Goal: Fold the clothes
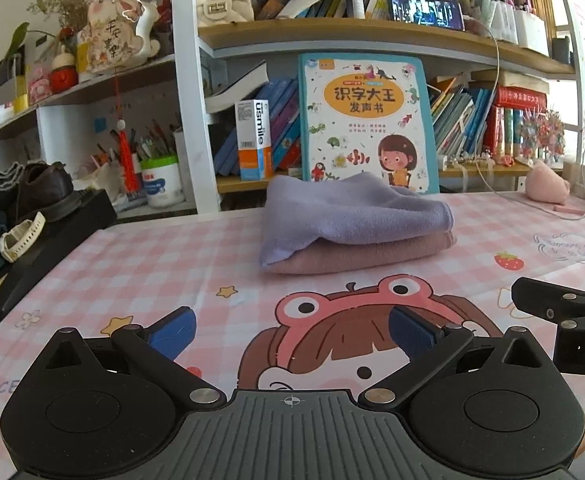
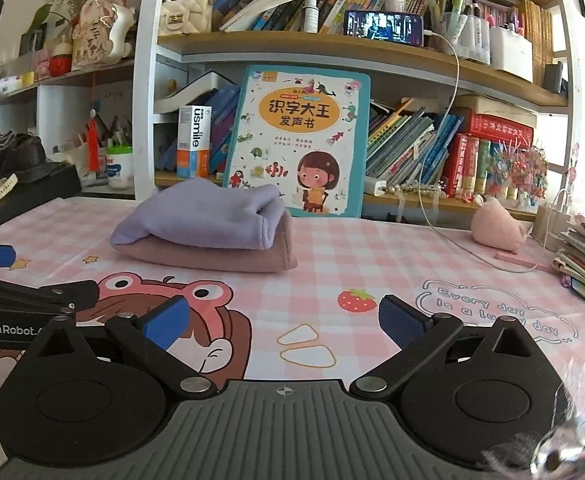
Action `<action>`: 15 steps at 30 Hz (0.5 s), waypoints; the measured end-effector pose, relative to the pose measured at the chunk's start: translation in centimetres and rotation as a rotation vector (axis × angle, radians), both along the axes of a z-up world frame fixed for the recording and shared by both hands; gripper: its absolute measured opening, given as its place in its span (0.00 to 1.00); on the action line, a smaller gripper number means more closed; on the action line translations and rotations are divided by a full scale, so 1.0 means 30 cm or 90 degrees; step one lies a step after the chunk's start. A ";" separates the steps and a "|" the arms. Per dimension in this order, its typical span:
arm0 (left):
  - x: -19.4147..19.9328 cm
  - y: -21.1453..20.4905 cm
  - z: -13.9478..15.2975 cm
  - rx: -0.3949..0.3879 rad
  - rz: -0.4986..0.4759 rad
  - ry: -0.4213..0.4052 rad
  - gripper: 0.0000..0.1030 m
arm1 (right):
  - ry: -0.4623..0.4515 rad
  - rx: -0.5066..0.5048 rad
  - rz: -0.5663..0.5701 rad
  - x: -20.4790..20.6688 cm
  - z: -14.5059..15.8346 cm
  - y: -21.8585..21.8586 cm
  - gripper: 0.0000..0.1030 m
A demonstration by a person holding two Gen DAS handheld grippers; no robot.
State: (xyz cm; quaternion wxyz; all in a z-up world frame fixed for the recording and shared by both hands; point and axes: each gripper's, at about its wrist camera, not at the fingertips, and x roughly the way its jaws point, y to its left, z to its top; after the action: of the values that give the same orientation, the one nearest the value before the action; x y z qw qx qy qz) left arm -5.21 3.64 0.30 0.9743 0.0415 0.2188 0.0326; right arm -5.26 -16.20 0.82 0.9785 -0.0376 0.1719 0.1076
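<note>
The lilac cloth (image 1: 348,208) lies folded atop a pink cloth (image 1: 364,254) mid-counter (image 1: 152,264), soft, light and floppy; I'd pinch a hemmed corner. My left gripper (image 1: 292,330) and right gripper (image 2: 284,320) hover near, both wide open, empty.

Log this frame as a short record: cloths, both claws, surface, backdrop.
cloths: purple cloth folded, lying on folded pink cloth
left claw: open, empty, short of the stack
right claw: open, empty, short of the stack
surface: pink checked tablecloth
backdrop: children's book upright behind stack
</note>
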 end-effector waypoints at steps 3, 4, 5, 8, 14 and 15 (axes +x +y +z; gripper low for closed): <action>0.006 -0.002 -0.003 0.002 -0.005 0.008 1.00 | 0.007 -0.008 -0.004 0.004 -0.005 0.005 0.99; 0.008 -0.004 -0.004 0.004 -0.006 0.010 1.00 | 0.008 -0.011 -0.004 0.005 -0.007 0.007 0.99; 0.008 -0.006 -0.004 0.006 -0.007 0.011 1.00 | 0.009 -0.014 -0.004 0.006 -0.008 0.009 0.99; 0.008 -0.010 -0.005 0.008 -0.012 0.013 1.00 | 0.013 -0.021 -0.001 0.008 -0.009 0.016 0.99; 0.013 -0.002 -0.007 -0.002 -0.015 0.021 1.00 | 0.021 -0.026 -0.002 0.016 -0.011 0.019 0.99; 0.014 0.000 -0.007 -0.004 -0.014 0.022 1.00 | 0.022 -0.025 -0.002 0.017 -0.011 0.018 0.99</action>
State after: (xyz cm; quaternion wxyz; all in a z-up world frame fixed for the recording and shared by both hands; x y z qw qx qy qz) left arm -4.78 3.66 0.09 0.9708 0.0411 0.2354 0.0205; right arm -4.75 -15.65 0.48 0.9746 -0.0545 0.1912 0.1031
